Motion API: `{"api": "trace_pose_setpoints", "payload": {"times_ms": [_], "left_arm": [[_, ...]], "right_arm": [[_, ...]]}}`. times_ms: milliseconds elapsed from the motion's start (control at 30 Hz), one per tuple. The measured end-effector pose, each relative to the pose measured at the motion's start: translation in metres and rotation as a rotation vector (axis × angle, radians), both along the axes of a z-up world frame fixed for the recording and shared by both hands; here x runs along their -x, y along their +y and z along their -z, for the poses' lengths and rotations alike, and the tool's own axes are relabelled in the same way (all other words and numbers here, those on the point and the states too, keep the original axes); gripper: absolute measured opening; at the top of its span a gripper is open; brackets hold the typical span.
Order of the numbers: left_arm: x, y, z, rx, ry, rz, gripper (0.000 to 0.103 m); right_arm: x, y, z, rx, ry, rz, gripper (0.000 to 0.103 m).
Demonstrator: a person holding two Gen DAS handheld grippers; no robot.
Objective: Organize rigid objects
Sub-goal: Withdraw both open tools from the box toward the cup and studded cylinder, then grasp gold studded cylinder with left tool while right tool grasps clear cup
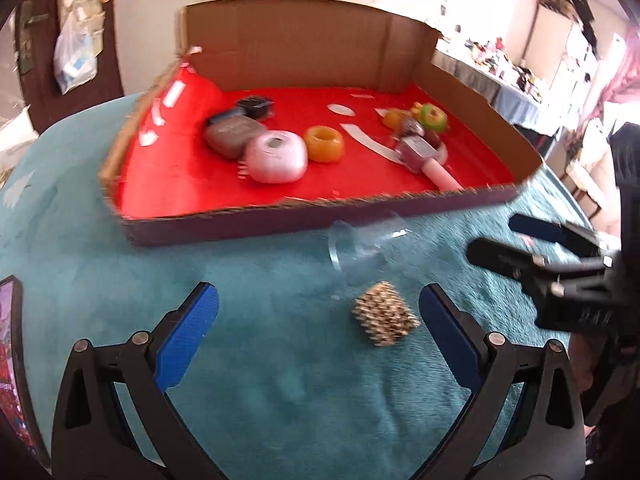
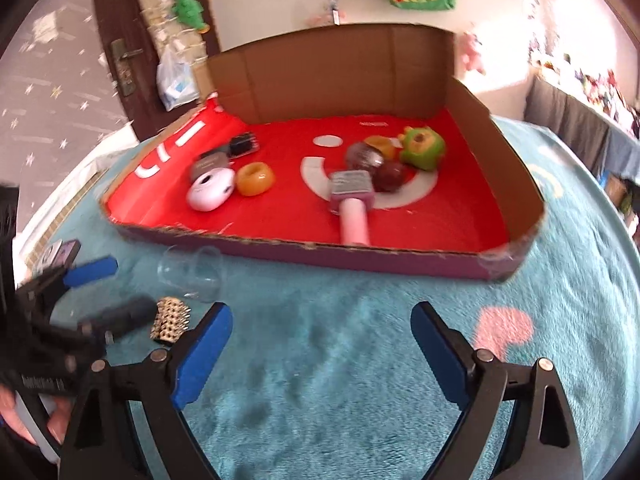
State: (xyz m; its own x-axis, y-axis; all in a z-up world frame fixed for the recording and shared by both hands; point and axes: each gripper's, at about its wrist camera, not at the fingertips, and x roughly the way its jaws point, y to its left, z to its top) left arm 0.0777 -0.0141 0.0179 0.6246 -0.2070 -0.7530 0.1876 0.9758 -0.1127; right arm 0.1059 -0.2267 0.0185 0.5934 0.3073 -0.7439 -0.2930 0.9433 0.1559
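Two grippers hover over the teal plush blanket [image 1: 248, 360], both with jaws spread wide and holding nothing. Left gripper [image 1: 318, 322] brackets a small studded cube [image 1: 385, 314], which lies on the blanket just inside the right-hand blue pad, not touching it. A clear plastic cup [image 1: 360, 244] lies on its side between cube and the shallow cardboard tray with red floor [image 1: 320, 222]. Right gripper [image 2: 322, 338] sits over bare blanket. Tray holds a white rounded case [image 1: 276, 156], orange ring [image 1: 323, 143], pink-handled toy microphone [image 2: 352, 204], green toy [image 2: 422, 148].
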Motion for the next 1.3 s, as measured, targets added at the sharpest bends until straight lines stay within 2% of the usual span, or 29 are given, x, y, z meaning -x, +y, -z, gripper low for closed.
{"api": "trace_pose_setpoints", "payload": {"times_ms": [133,233,367,533,600,667,767,800,867,900,967,1033,1067,1100,1133,1233,1300], "left_arm": [[-0.001,-0.005,0.011,-0.067,0.019,-0.022,0.102],[-0.001,0.015,0.016,-0.034,0.040,-0.081,0.101],[0.001,0.037,0.012,-0.011,0.020,-0.145,0.101],[0.001,0.033,0.006,0.012,-0.009,-0.097,0.096],[-0.001,0.023,0.006,-0.002,-0.014,-0.059,0.089],[-0.003,0.014,0.007,-0.010,-0.009,-0.025,0.072],[-0.006,0.008,0.010,-0.017,0.004,0.000,0.050],[-0.005,0.008,0.010,-0.021,0.002,-0.003,0.047],[-0.004,0.011,0.010,-0.009,0.001,-0.003,0.035],[-0.004,0.013,0.010,-0.002,0.002,-0.003,0.032],[-0.003,0.014,0.010,0.001,0.000,-0.004,0.025],[-0.003,0.016,0.009,0.007,-0.001,0.000,0.024],[-0.002,0.016,0.008,0.007,-0.001,0.002,0.024],[-0.002,0.015,0.008,0.005,-0.001,0.003,0.024],[-0.002,0.015,0.008,0.002,-0.002,0.004,0.024],[-0.002,0.015,0.007,0.002,-0.003,0.004,0.024],[-0.001,0.015,0.004,0.006,-0.007,0.003,0.024]], "right_arm": [[-0.003,0.002,-0.004,-0.028,0.001,0.000,0.093],[-0.004,0.014,-0.009,-0.038,-0.004,-0.035,0.093],[-0.007,0.035,-0.008,-0.060,0.015,-0.088,0.091],[-0.019,0.053,0.004,-0.147,0.104,-0.124,0.080],[-0.026,0.055,0.009,-0.213,0.162,-0.122,0.077],[-0.029,0.058,0.011,-0.240,0.185,-0.123,0.077],[-0.033,0.063,0.009,-0.256,0.194,-0.126,0.069],[-0.035,0.065,0.009,-0.262,0.200,-0.125,0.064],[-0.038,0.069,0.011,-0.270,0.214,-0.129,0.057],[-0.039,0.071,0.012,-0.274,0.220,-0.135,0.052],[-0.039,0.074,0.013,-0.277,0.222,-0.139,0.052],[-0.039,0.076,0.011,-0.270,0.215,-0.142,0.052],[-0.038,0.076,0.011,-0.270,0.214,-0.145,0.046],[-0.038,0.075,0.010,-0.283,0.213,-0.153,0.030],[-0.036,0.073,0.009,-0.322,0.224,-0.172,0.029],[-0.031,0.072,0.003,-0.263,0.186,-0.157,0.027],[-0.030,0.070,0.003,-0.266,0.187,-0.160,0.027]]}}
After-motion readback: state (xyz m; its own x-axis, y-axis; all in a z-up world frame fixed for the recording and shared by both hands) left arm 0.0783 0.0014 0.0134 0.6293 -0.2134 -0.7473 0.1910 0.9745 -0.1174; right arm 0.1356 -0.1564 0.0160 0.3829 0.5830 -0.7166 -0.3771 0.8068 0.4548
